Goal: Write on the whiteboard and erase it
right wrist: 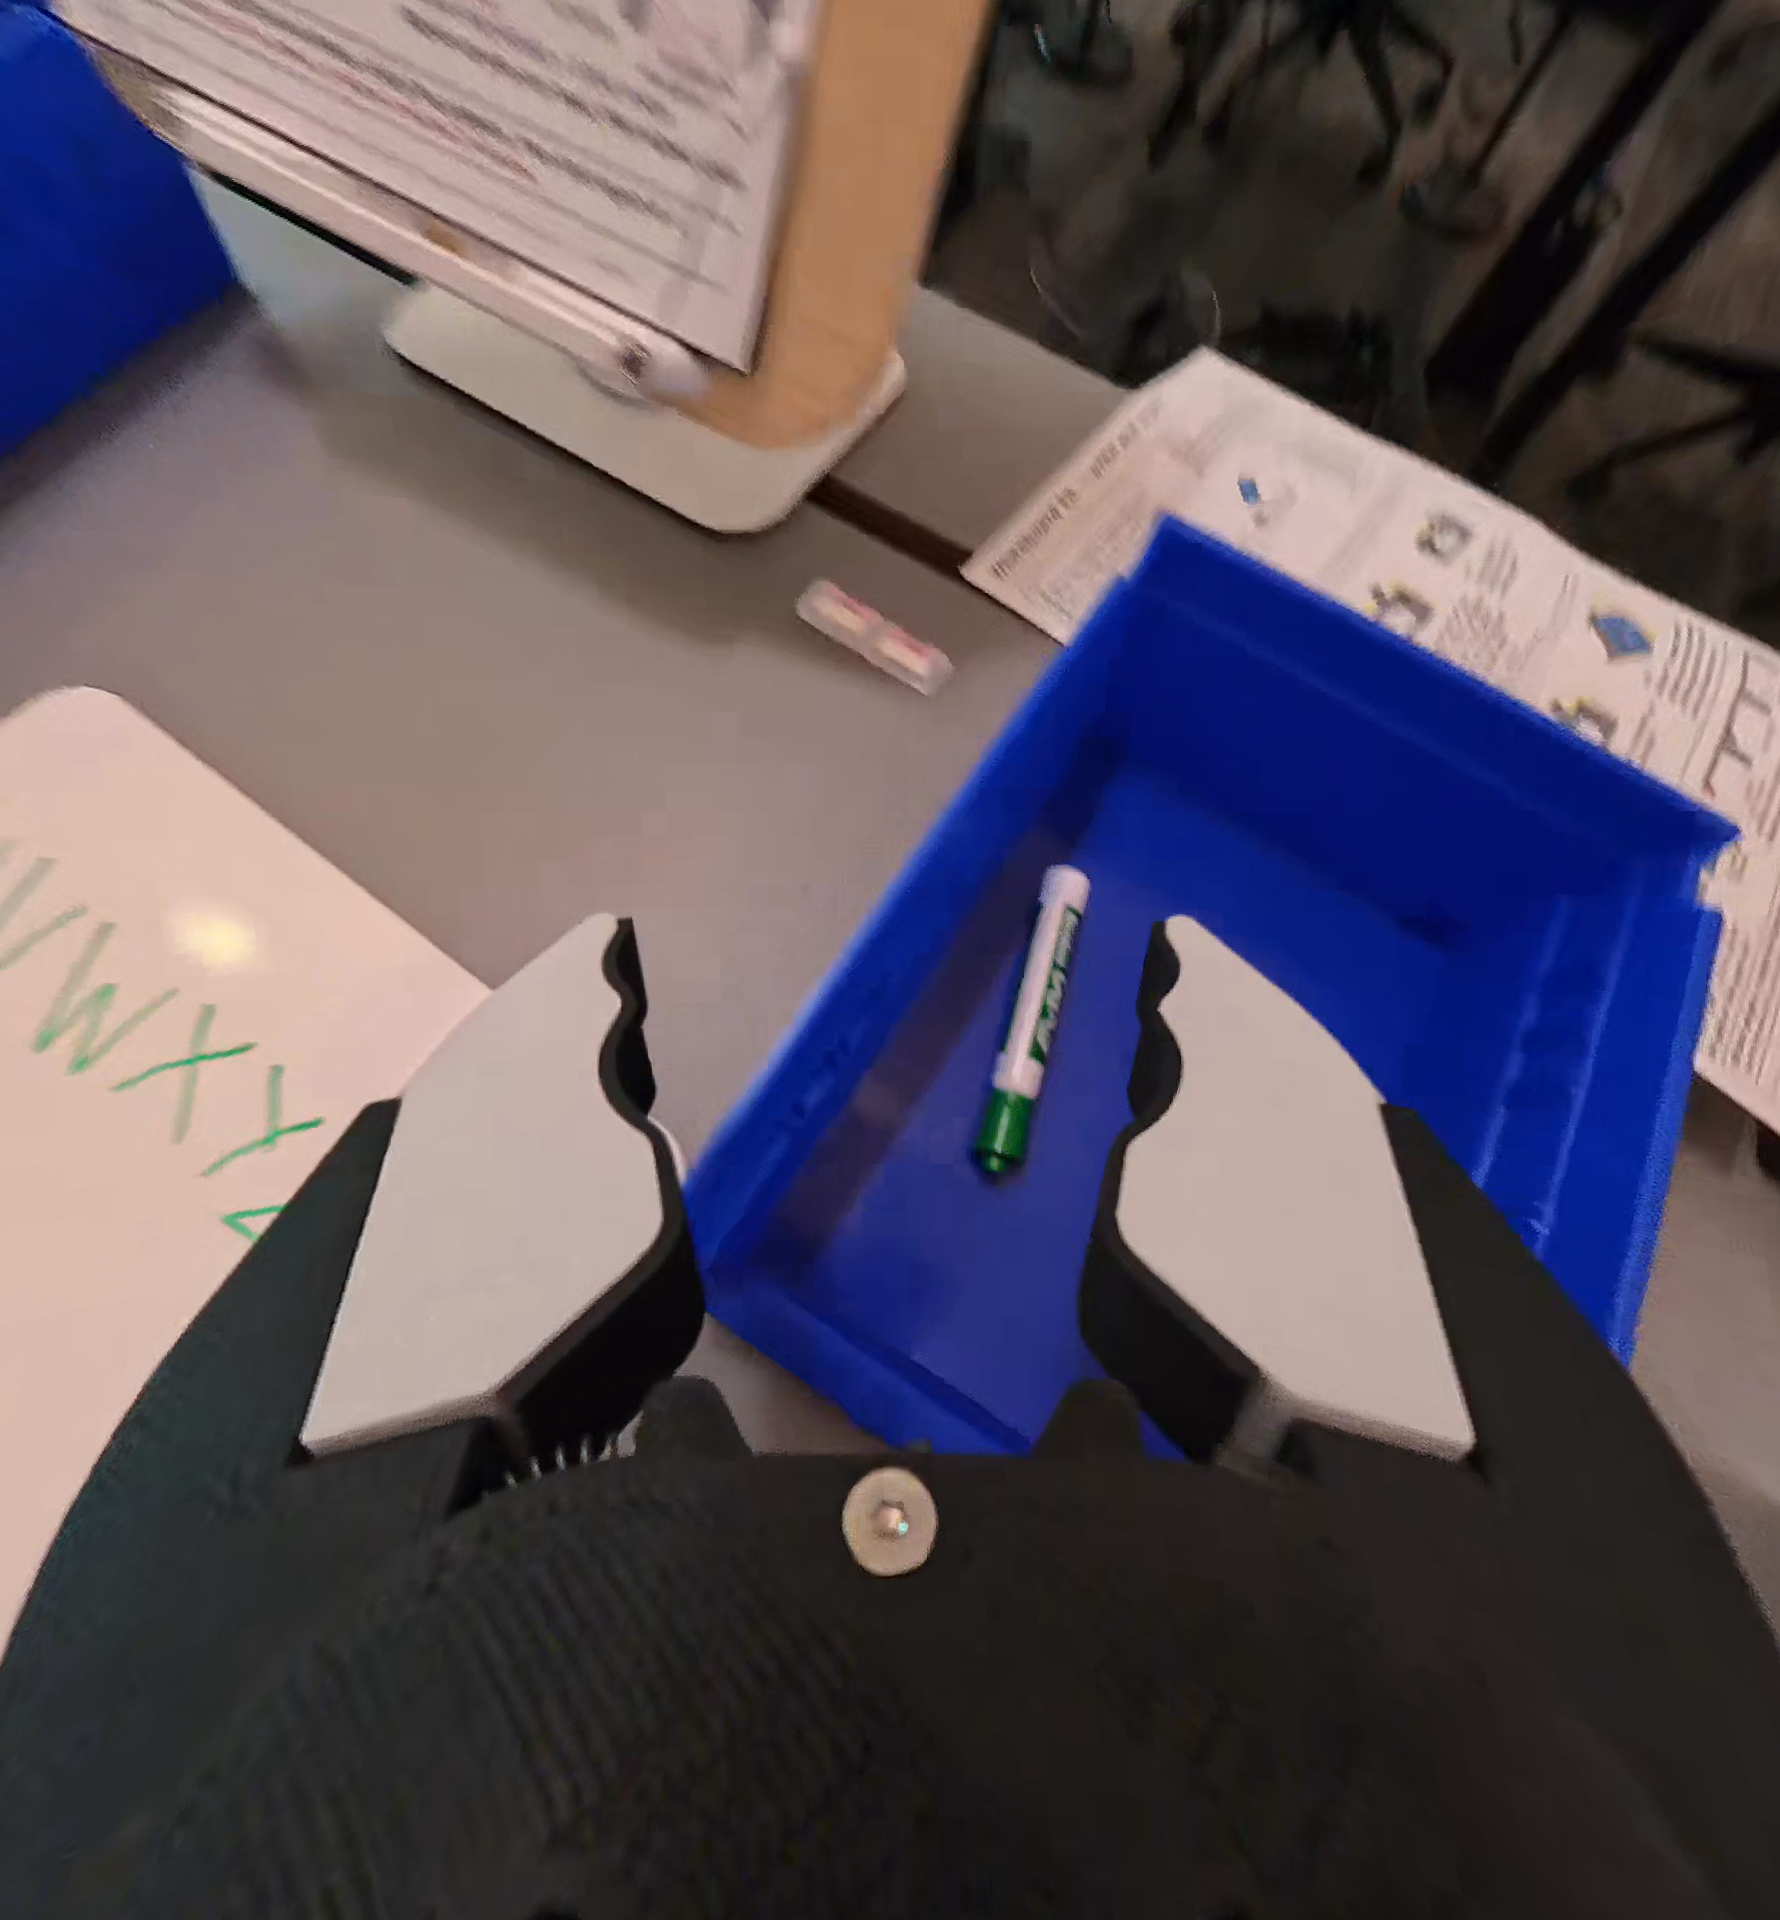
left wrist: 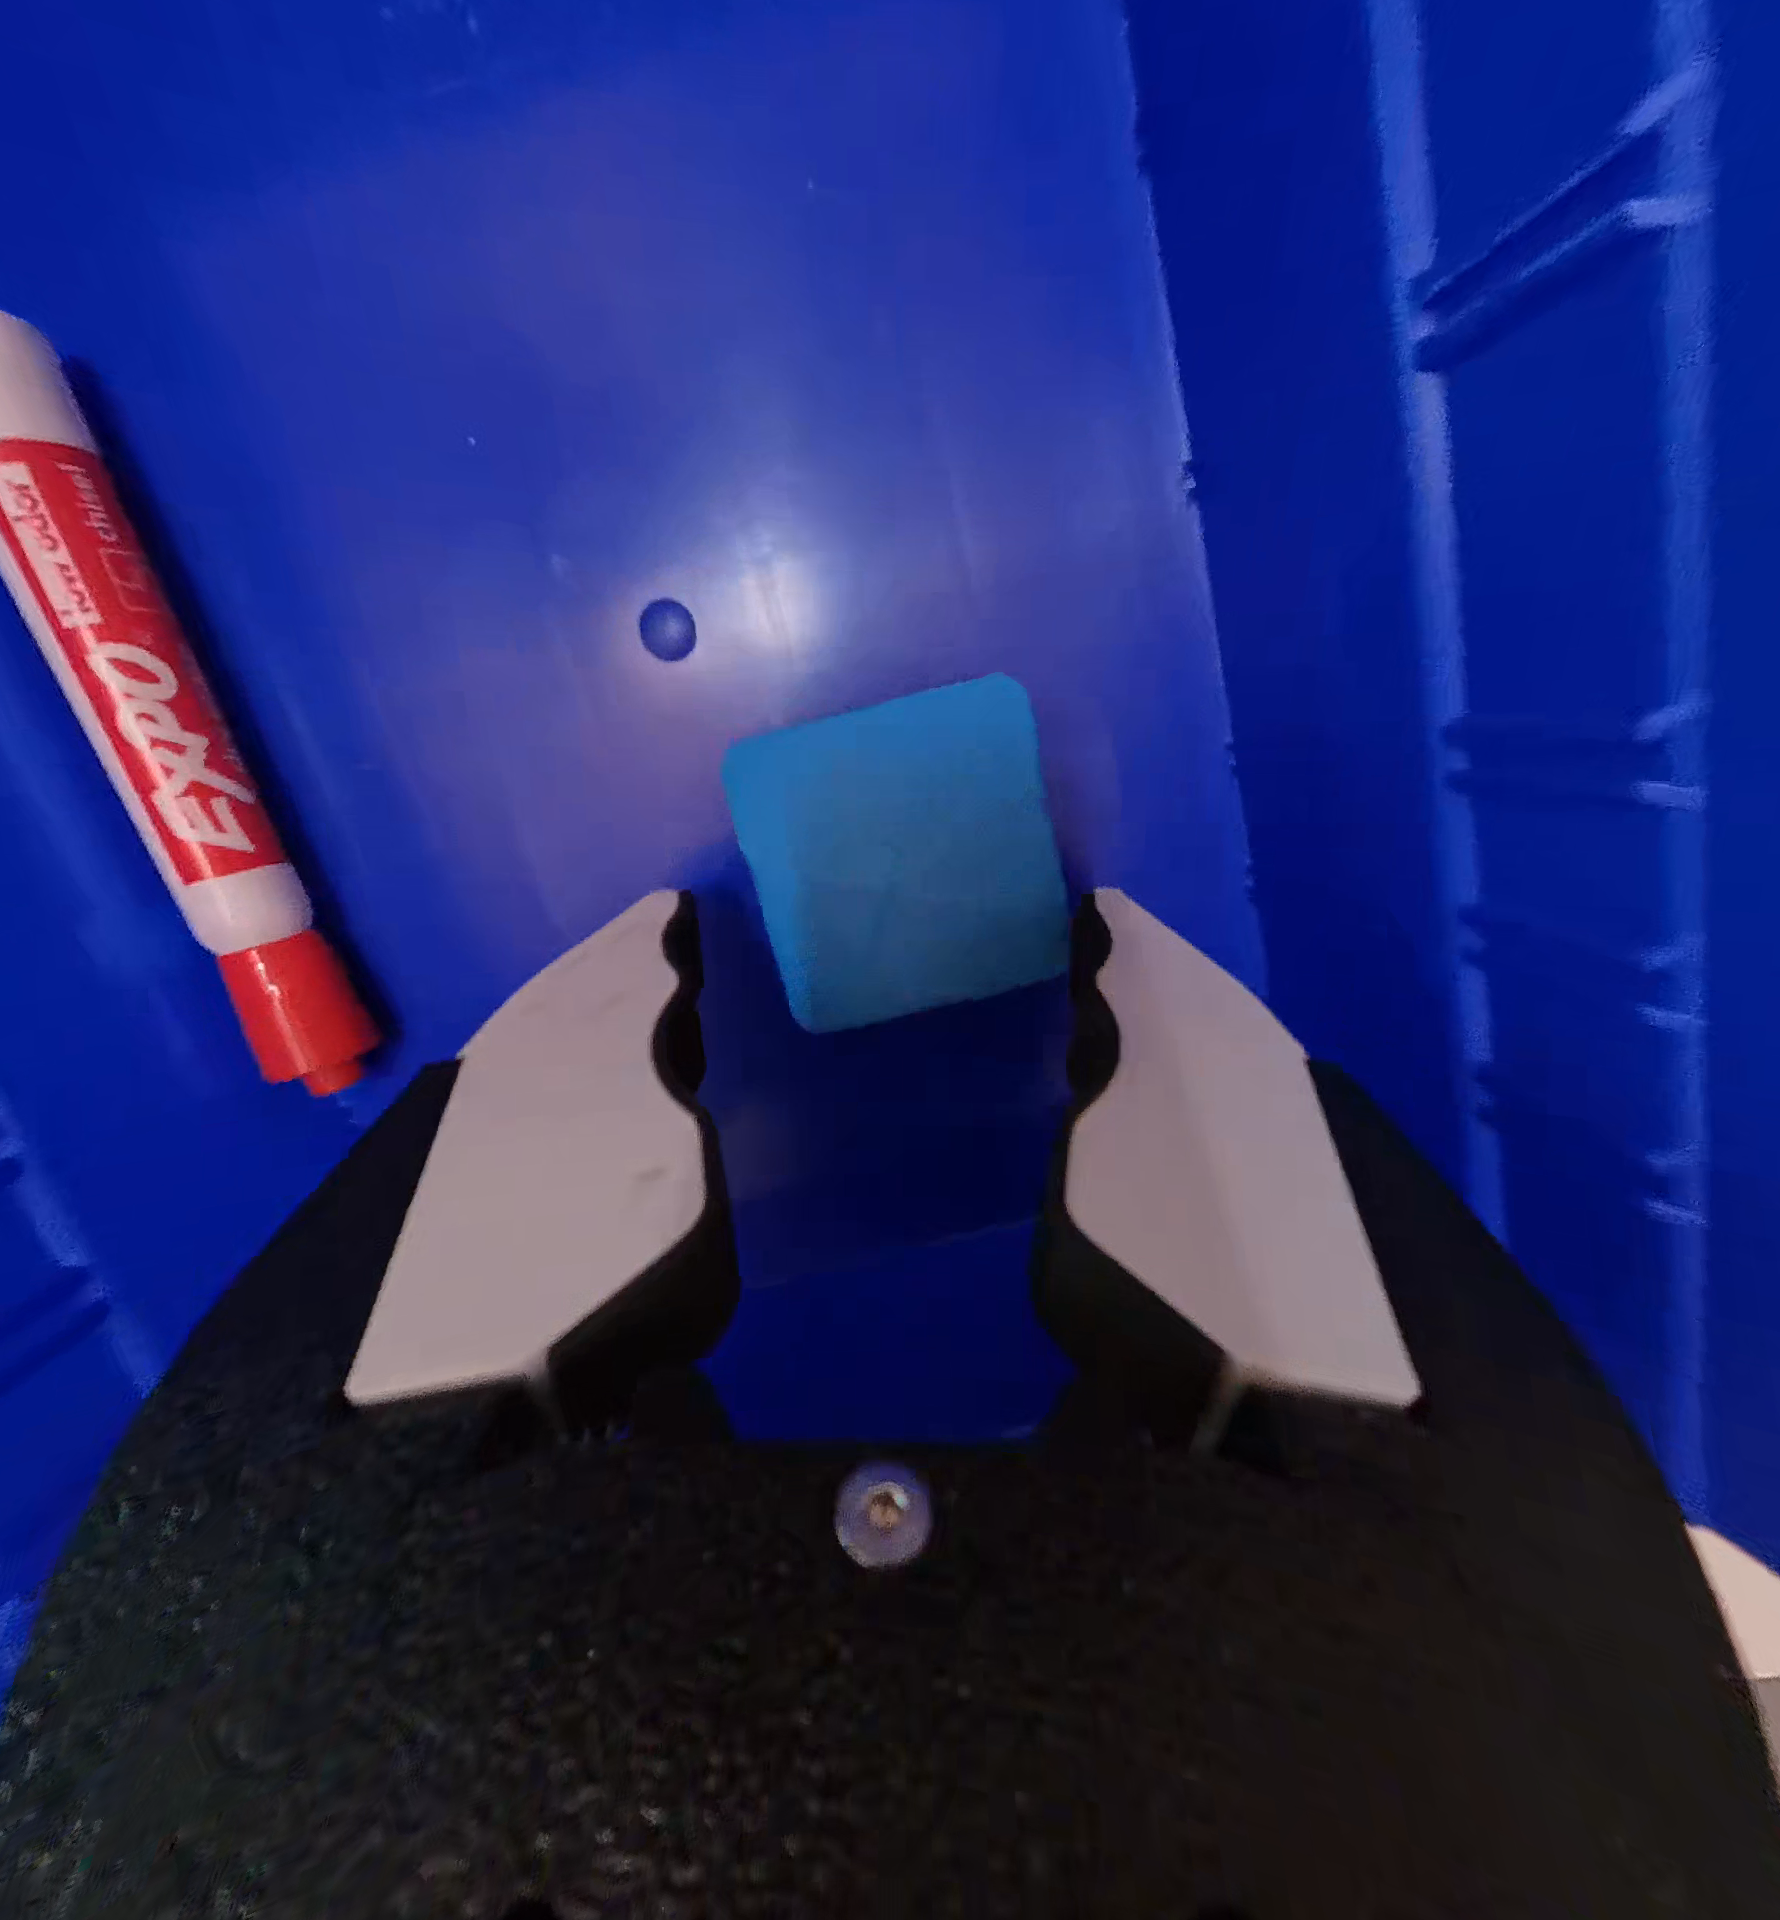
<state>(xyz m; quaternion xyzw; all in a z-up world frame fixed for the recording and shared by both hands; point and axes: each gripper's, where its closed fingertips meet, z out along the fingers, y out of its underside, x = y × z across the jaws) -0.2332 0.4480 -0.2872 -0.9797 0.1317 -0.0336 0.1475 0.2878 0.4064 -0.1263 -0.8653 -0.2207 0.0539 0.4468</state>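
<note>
I am holding the left gripper (left wrist: 886, 914) down inside a blue bin (left wrist: 450, 312), its jaws standing wide apart and gripping nothing. Just ahead of the fingertips, partly reaching in between them, a light blue eraser block (left wrist: 891, 847) is lying on the bin floor — its near right corner is sitting very close to the right fingertip, though I cannot tell whether they are touching. Off to the left of the gripper, a red marker (left wrist: 127, 696) is resting along the bin's side with its red end pointing back toward me.

I am hovering the right gripper (right wrist: 896, 956) above a second blue bin (right wrist: 1385, 790) on the grey table (right wrist: 450, 582), its jaws also spread wide and empty. A green marker (right wrist: 1037, 1018) is lying on that bin's floor, showing in the gap between the fingers and below them. To the left of this gripper the whiteboard (right wrist: 86, 1091) is lying flat on the table — green writing is covering its near part. Beyond the bin a printed sheet (right wrist: 1385, 540) is lying on the table, partly under the bin's far edge.
</note>
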